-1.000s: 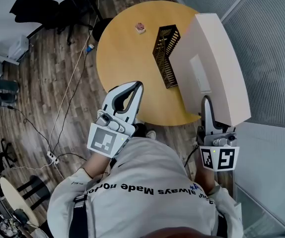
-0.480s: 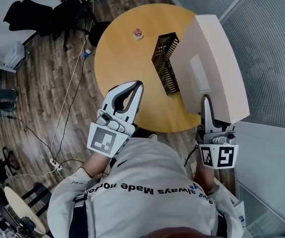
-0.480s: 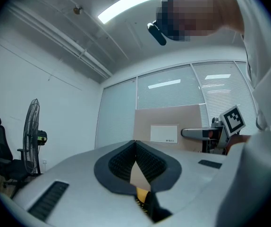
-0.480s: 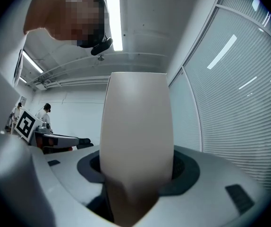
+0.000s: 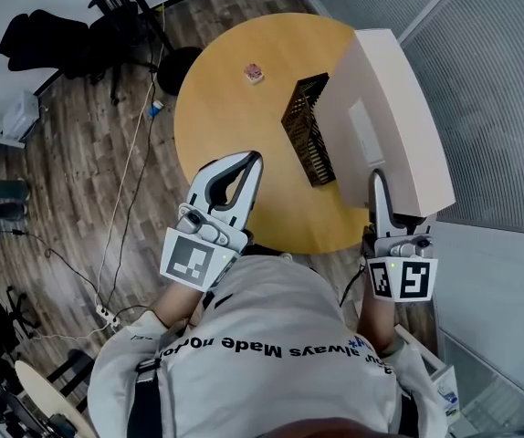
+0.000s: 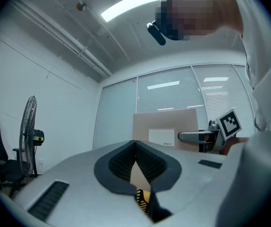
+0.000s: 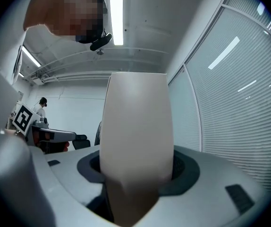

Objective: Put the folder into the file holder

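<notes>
The round yellow wooden table (image 5: 235, 126) fills my twelve o'clock. The tall beige cardboard box folder (image 5: 385, 108) is upright over the table's three o'clock side, carried by its near end alone. My right gripper (image 5: 378, 182) is clamped on that end. With so small a bite on so big a load, I judge it could swing or slip if I tilt it. The dark brown slatted file holder (image 5: 306, 126) sits just at the folder's nine o'clock, and a low or skewed approach could shove or topple it. My left gripper (image 5: 255, 158), at the holder's seven o'clock, is closed on nothing, so nothing steadies the holder. The small reddish block (image 5: 256, 74), at the holder's eleven o'clock, looks safely clear.
</notes>
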`<action>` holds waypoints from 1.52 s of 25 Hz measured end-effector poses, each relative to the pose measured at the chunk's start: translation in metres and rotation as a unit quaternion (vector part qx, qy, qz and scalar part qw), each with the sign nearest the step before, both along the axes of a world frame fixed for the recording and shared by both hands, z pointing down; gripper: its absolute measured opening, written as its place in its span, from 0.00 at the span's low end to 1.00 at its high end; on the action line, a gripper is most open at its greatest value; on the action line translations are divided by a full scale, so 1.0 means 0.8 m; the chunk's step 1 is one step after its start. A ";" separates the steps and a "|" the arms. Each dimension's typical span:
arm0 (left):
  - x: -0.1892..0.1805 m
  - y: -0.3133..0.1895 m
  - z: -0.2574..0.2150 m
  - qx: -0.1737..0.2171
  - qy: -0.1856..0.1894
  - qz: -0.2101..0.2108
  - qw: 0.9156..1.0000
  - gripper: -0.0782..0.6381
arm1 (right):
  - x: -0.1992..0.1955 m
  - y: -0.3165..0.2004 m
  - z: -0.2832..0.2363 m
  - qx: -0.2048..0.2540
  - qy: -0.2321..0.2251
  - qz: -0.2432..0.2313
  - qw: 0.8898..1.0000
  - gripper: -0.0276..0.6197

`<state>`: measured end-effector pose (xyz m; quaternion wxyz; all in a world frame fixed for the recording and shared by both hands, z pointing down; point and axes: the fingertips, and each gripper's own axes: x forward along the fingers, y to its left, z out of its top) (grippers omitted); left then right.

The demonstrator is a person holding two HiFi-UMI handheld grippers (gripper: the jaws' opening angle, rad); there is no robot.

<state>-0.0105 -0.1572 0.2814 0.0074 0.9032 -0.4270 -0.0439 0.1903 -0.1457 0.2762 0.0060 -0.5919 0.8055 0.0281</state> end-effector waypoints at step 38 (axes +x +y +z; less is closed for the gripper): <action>0.004 -0.031 0.018 -0.009 -0.008 0.035 0.999 0.14 | -0.001 -0.053 0.082 -0.006 -0.004 0.003 1.000 0.48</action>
